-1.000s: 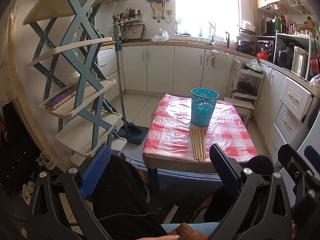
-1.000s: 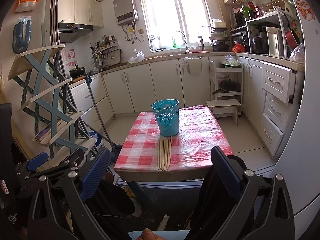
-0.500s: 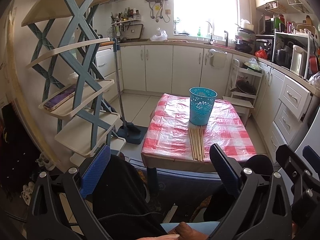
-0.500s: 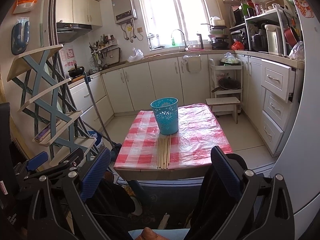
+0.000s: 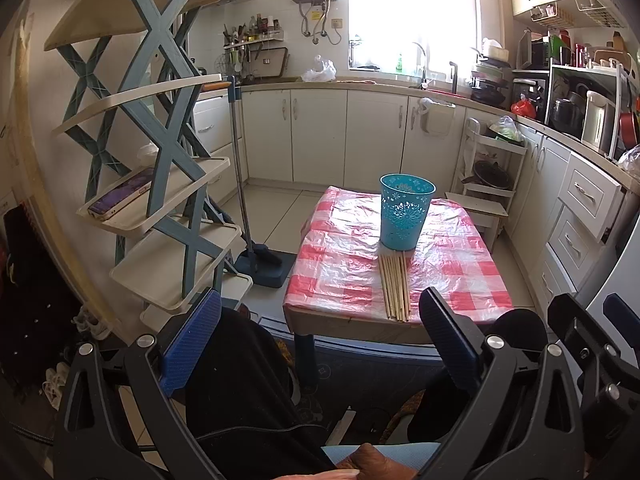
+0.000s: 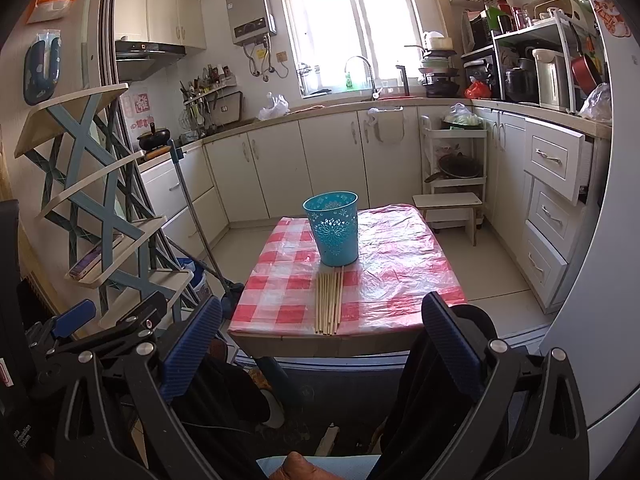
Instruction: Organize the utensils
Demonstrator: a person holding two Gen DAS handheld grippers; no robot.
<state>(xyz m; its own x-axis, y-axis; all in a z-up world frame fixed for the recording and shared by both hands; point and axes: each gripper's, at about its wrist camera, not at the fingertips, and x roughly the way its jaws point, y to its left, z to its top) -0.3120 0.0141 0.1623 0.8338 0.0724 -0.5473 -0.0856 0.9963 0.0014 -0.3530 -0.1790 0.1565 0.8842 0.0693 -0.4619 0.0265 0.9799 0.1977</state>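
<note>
Hovering wide-jawed: left gripper (image 5: pixel 320 320), right gripper (image 6: pixel 322 322).

tiered shelf (image 5: pixel 160 184), broom (image 5: pixel 248 208), step stool (image 6: pixel 448 202)

We cannot see inside the basket (image 5: pixel 406 216): its wall hides its interior in both views. The far tips of the chopsticks (image 5: pixel 394 284) meet the basket's base, and we cannot tell whether they touch it. The table (image 6: pixel 320 344) shows only one leg, partly hidden by dark fabric. The bottom edge cuts off the left gripper (image 5: pixel 318 338) body and a hand (image 5: pixel 368 464) in the left view. The right gripper (image 6: pixel 320 340) body is cut off likewise in the right view. Items on the far wall rack (image 5: pixel 252 36) are too small to identify.
</note>
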